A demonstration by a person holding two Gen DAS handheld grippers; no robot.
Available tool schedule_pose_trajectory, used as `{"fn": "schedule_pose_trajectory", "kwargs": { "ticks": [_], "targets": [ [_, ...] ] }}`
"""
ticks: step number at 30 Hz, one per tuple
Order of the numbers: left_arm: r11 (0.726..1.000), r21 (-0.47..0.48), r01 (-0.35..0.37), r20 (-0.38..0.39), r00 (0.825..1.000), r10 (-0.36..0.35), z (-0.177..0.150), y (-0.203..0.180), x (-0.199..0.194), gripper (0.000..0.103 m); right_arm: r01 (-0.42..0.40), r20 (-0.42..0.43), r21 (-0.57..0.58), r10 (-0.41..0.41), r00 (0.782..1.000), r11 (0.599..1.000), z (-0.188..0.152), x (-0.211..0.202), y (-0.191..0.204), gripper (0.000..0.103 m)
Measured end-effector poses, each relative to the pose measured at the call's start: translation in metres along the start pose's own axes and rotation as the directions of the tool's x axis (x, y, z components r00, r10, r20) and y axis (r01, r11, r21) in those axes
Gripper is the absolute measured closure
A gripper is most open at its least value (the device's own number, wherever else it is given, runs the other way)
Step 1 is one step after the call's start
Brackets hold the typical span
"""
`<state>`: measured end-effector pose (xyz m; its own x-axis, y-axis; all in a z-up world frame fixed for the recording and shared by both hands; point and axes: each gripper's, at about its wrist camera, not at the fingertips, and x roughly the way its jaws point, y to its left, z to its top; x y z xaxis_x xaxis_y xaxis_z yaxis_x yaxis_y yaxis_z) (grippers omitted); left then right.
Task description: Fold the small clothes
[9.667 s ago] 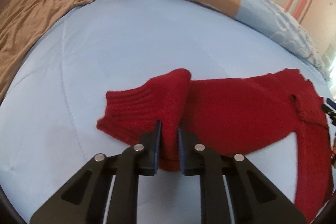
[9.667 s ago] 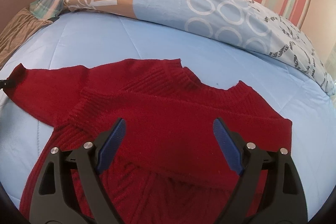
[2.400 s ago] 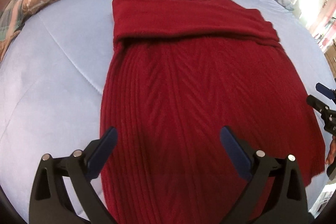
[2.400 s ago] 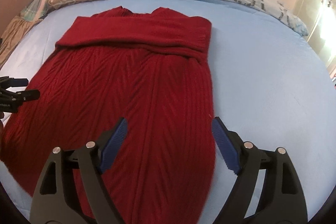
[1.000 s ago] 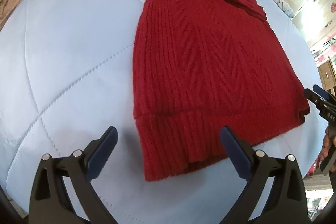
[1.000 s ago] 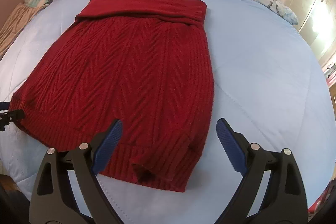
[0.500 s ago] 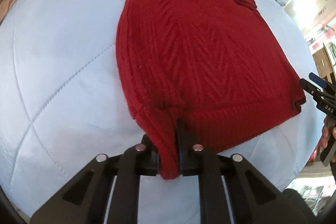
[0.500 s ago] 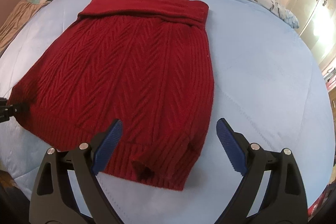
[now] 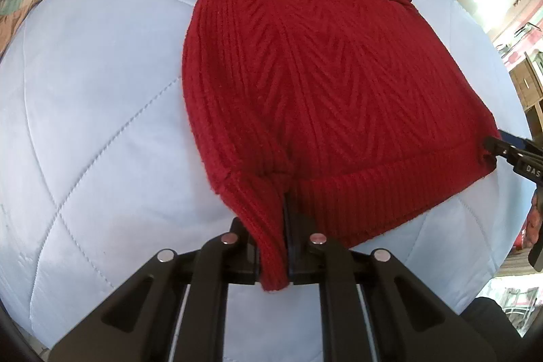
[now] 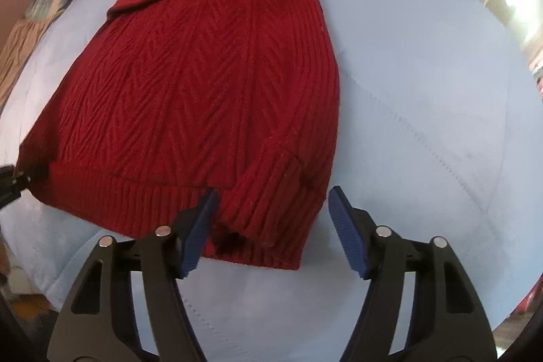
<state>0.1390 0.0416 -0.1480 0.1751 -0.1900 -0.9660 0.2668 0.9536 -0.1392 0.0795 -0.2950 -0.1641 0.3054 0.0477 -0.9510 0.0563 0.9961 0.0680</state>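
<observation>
The left claw is clamped on the hem of the red sweater, which lies flat on the bed; the right claw is closing around the other hem corner, not yet pinched. Once both corners are gripped, the hem is probably to be lifted and carried toward the collar.

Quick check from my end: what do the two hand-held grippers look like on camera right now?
Both are black plastic linkage frames with cut-out openings and round silver pivot pins. The right hand-held gripper carries blue ribbed finger pads. The left hand-held gripper shows only black. White "DAS" lettering marks the right one's side in the left wrist view.
</observation>
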Motion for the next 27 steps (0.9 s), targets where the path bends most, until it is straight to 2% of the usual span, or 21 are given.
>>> {"fn": "schedule_pose_trajectory", "kwargs": {
  "ticks": [3, 4, 5, 6, 7, 9, 14, 18, 20, 21, 22, 23, 27],
  "targets": [
    [1.000, 0.007, -0.005, -0.004, 1.000, 0.005, 0.001, -0.001, 0.001, 0.092, -0.017, -0.009, 0.014, 0.018, 1.000, 1.000, 0.003, 0.001, -0.001, 0.029],
    [1.000, 0.009, -0.005, -0.004, 1.000, 0.005, 0.001, 0.000, 0.001, 0.092, -0.013, -0.012, 0.010, 0.013, 1.000, 1.000, 0.003, 0.002, 0.001, 0.030],
    [1.000, 0.009, -0.004, -0.005, 1.000, 0.004, 0.001, 0.000, 0.002, 0.092, -0.006, -0.023, 0.006, 0.006, 1.000, 1.000, 0.003, 0.005, 0.001, 0.035],
    [1.000, 0.007, -0.004, -0.006, 1.000, 0.004, 0.002, 0.000, 0.003, 0.092, -0.009, -0.045, 0.011, 0.009, 0.999, 1.000, 0.002, 0.009, 0.000, 0.062],
    [1.000, 0.007, -0.004, -0.008, 1.000, 0.004, 0.002, 0.000, 0.003, 0.092, -0.014, -0.060, 0.022, 0.015, 0.998, 1.000, 0.001, 0.012, -0.002, 0.093],
    [1.000, 0.012, -0.008, -0.008, 1.000, 0.008, 0.003, 0.000, 0.005, 0.092, -0.032, -0.052, 0.062, 0.035, 0.998, 0.998, -0.001, 0.008, -0.012, 0.093],
    [0.999, 0.030, -0.030, -0.008, 1.000, 0.030, 0.003, -0.002, 0.007, 0.089, -0.021, 0.019, 0.088, 0.019, 1.000, 0.996, -0.009, -0.021, -0.033, 0.094],
    [1.000, 0.011, -0.027, -0.013, 1.000, 0.027, 0.004, -0.001, 0.010, 0.091, -0.039, -0.032, 0.076, 0.042, 0.999, 0.996, -0.015, -0.008, -0.041, 0.094],
    [0.999, 0.017, -0.034, -0.015, 0.999, 0.034, 0.005, -0.003, 0.010, 0.091, -0.075, -0.057, 0.087, 0.080, 0.995, 0.993, -0.013, 0.003, -0.043, 0.088],
    [0.999, 0.020, -0.034, -0.017, 0.999, 0.034, 0.005, -0.003, 0.010, 0.091, -0.095, -0.061, 0.090, 0.101, 0.993, 0.991, -0.013, 0.005, -0.043, 0.064],
    [0.999, 0.021, -0.032, -0.018, 0.999, 0.032, 0.004, -0.002, 0.010, 0.091, -0.115, -0.070, 0.097, 0.122, 0.990, 0.989, -0.013, 0.007, -0.042, 0.044],
    [0.999, 0.020, -0.026, -0.019, 0.999, 0.026, 0.005, -0.001, 0.009, 0.091, -0.122, -0.044, 0.095, 0.126, 0.991, 0.988, -0.013, 0.002, -0.041, 0.022],
    [1.000, 0.018, -0.017, -0.023, 1.000, 0.017, 0.006, 0.000, 0.009, 0.088, -0.114, 0.015, 0.107, 0.113, 0.994, 0.988, -0.016, -0.018, -0.040, 0.022]
  ]
}}
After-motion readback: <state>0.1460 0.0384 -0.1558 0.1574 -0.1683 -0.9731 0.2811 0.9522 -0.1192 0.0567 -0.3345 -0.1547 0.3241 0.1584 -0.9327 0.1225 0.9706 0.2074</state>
